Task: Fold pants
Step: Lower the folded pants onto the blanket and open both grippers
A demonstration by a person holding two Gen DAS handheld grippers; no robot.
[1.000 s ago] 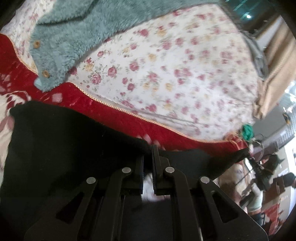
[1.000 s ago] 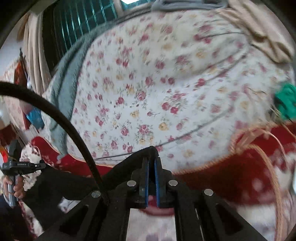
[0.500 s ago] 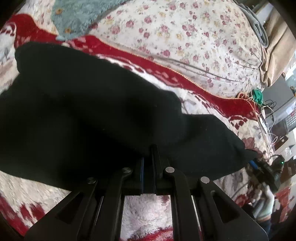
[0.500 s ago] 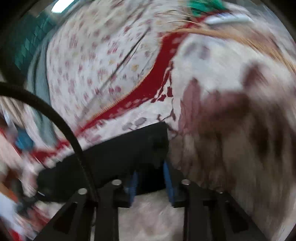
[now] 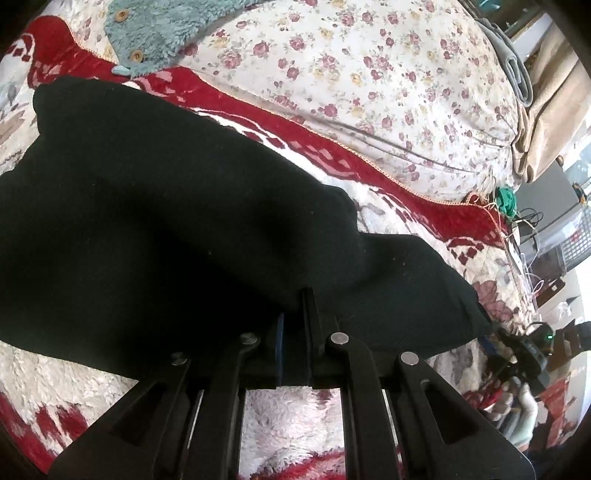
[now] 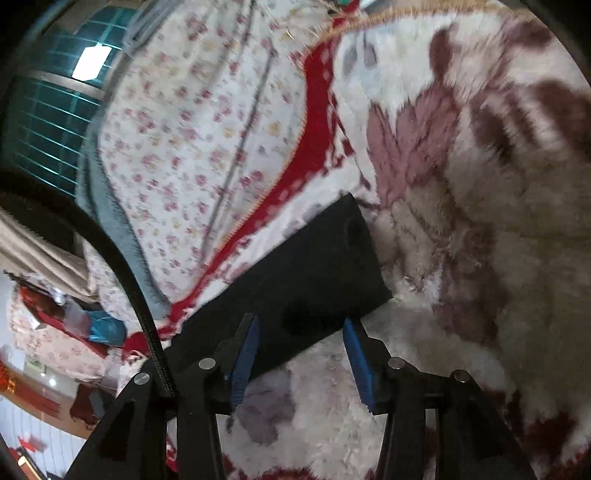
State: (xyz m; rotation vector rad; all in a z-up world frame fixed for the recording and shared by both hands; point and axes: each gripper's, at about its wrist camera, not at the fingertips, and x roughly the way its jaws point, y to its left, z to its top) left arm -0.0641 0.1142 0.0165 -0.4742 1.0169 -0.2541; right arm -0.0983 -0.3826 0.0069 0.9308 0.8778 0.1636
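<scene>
The black pants (image 5: 177, 206) lie folded over on a fluffy white-and-red blanket (image 5: 288, 417). My left gripper (image 5: 295, 306) is shut on the near edge of the pants, the cloth pinched between its fingers. In the right wrist view a flat end of the pants (image 6: 306, 280) lies on the blanket. My right gripper (image 6: 301, 328) is open, its blue pads (image 6: 245, 350) on either side of the cloth's near edge, holding nothing.
A floral quilt (image 5: 369, 74) lies beyond the blanket, with a teal fleece garment (image 5: 166, 33) on it. Beige cloth (image 5: 546, 110) and cables (image 5: 524, 221) are at the right. A black cable (image 6: 122, 266) crosses the right wrist view.
Both grippers brought the pants' edge over and down onto the blanket. My right gripper opened and let go of the cloth. My left gripper stayed shut on it.
</scene>
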